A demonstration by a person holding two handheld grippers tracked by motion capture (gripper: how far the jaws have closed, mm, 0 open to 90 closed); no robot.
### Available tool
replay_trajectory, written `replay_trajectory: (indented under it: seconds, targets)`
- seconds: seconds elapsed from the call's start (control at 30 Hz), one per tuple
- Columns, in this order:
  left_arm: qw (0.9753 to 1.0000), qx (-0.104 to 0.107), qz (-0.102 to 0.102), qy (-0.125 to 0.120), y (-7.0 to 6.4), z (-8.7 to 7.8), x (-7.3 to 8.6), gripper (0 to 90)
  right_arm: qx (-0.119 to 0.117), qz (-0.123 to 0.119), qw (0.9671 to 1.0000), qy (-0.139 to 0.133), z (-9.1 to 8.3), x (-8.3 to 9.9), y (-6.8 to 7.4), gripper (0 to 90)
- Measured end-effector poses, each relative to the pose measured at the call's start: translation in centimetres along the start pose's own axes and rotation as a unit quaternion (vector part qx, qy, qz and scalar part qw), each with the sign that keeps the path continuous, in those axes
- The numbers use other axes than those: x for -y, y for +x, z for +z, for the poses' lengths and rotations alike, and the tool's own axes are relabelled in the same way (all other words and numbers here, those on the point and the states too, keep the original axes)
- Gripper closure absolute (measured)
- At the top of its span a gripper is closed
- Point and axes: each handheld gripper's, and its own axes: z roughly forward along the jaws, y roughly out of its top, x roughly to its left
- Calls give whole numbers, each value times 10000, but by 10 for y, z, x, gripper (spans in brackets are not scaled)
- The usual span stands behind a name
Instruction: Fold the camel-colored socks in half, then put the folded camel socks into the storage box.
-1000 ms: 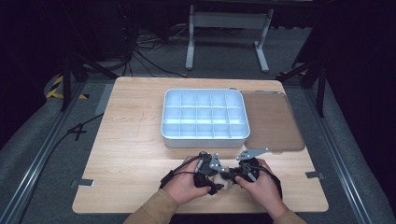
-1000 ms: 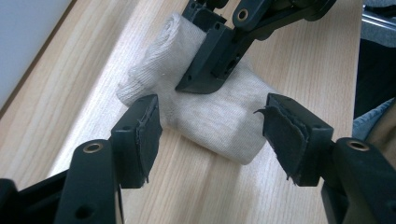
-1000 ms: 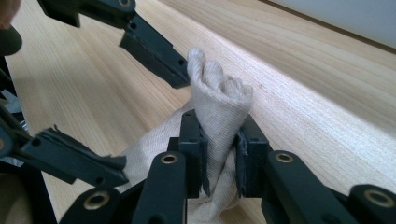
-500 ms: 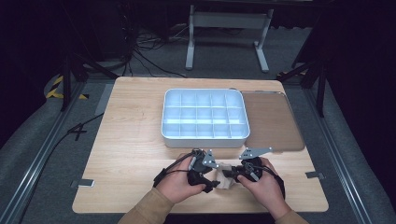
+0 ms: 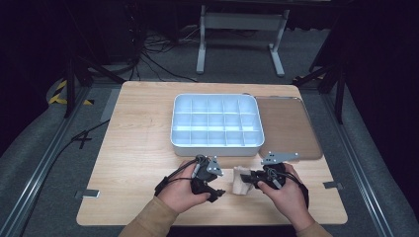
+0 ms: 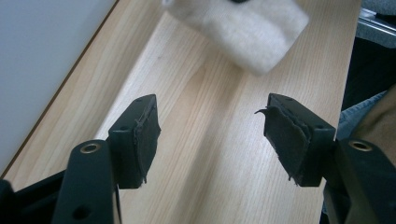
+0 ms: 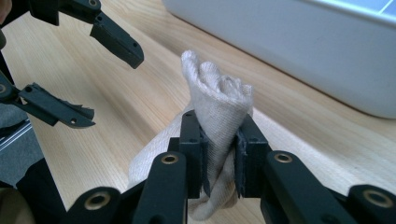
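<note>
The right claw (image 7: 219,158) is clenched on a beige cloth (image 7: 219,107), pinching a bunched fold that rises above its jaws while the rest of the cloth trails down to the bench (image 5: 138,148). In the high view the cloth (image 5: 241,180) sits just in front of the white compartment tray (image 5: 216,143), near that tray's right front corner. The left claw (image 6: 210,135) stands released, its jaws spread wide with nothing between them, hovering over bare wood just left of the cloth (image 6: 247,32). A brown lid (image 5: 286,126) lies flat against the tray's right side.
</note>
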Motion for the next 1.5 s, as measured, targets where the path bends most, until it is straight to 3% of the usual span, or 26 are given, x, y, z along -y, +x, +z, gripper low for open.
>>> replay_trajectory:
  seconds: [0.37, 0.57, 0.97, 1.5]
  targets:
    - [9999, -65, -82, -74, 7, -12, 4, 362, 10, 10, 9999, -120, -12, -10, -1, 763]
    - [9999, -94, -87, -104, 9, -14, 6, 359, 59, -99, 9999, -87, -18, -20, -2, 762]
    - [9998, -91, -59, -141, 11, -16, 6, 346, 193, -55, 9997, -142, -38, -45, -21, 760]
    - [9995, -173, -154, -216, 16, -26, 11, 344, 323, -117, 9993, -127, -43, -73, -40, 760]
